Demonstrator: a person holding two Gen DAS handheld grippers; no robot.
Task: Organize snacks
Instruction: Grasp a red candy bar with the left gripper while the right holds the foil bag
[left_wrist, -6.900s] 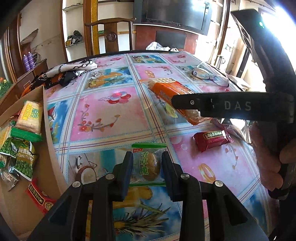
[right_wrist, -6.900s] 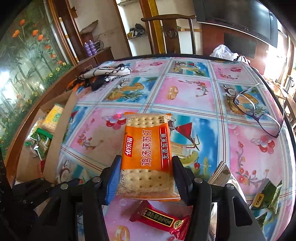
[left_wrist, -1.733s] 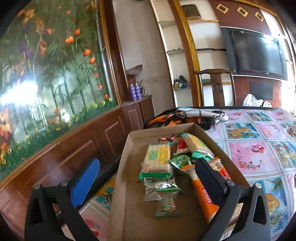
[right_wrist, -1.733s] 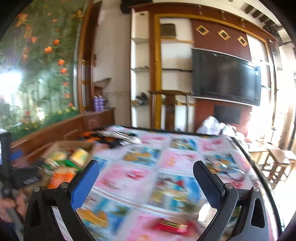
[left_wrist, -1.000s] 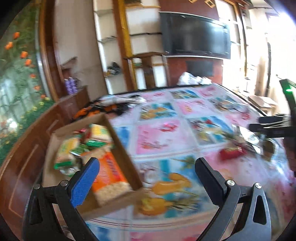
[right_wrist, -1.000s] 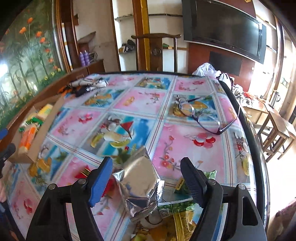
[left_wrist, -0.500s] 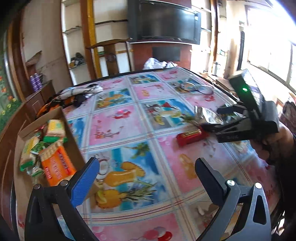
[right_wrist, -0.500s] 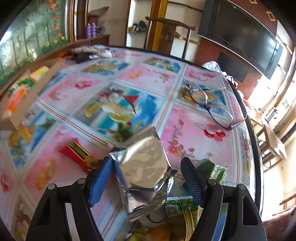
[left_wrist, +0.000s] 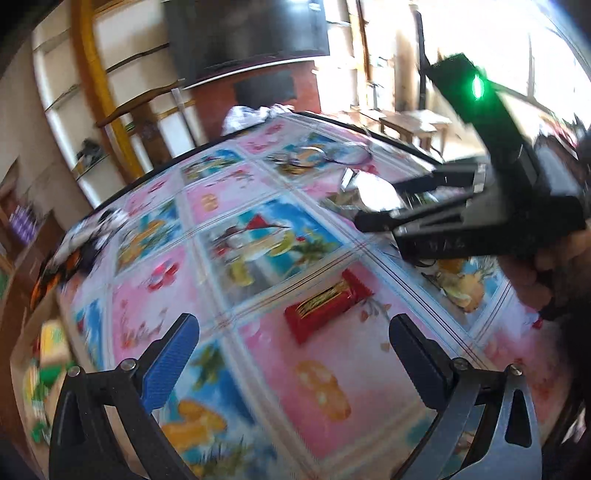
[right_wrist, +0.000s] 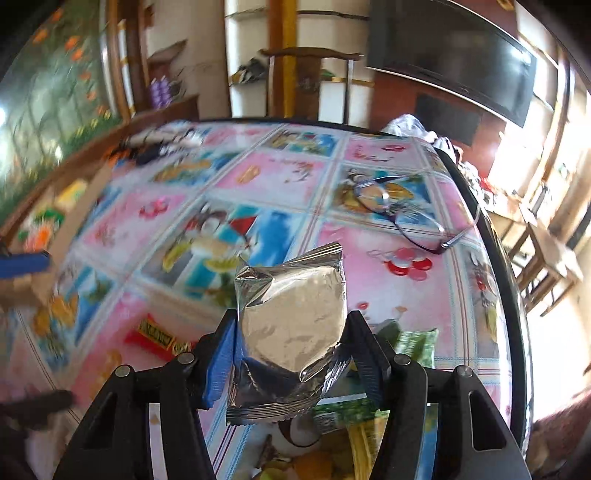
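Right wrist view: the right gripper (right_wrist: 291, 347) has just been closing, and its pads now pinch the silver packet (right_wrist: 291, 317), which a moment ago sat loose between wider jaws. Left gripper (left_wrist: 293, 349) is spread wide with nothing in it, now hanging over the red snack bar (left_wrist: 327, 301), with bare flowery table (left_wrist: 229, 206) all around. The cardboard box (left_wrist: 40, 354) has slid to the far left edge. Glasses (right_wrist: 406, 210) lie near the table's right rim.

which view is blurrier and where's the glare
Left wrist view: smeared throughout, worst at the cardboard box; window glare washes out the upper right. Right wrist view: silver packet sharp, left side streaked, right edge overexposed, bright reflections on the foil.
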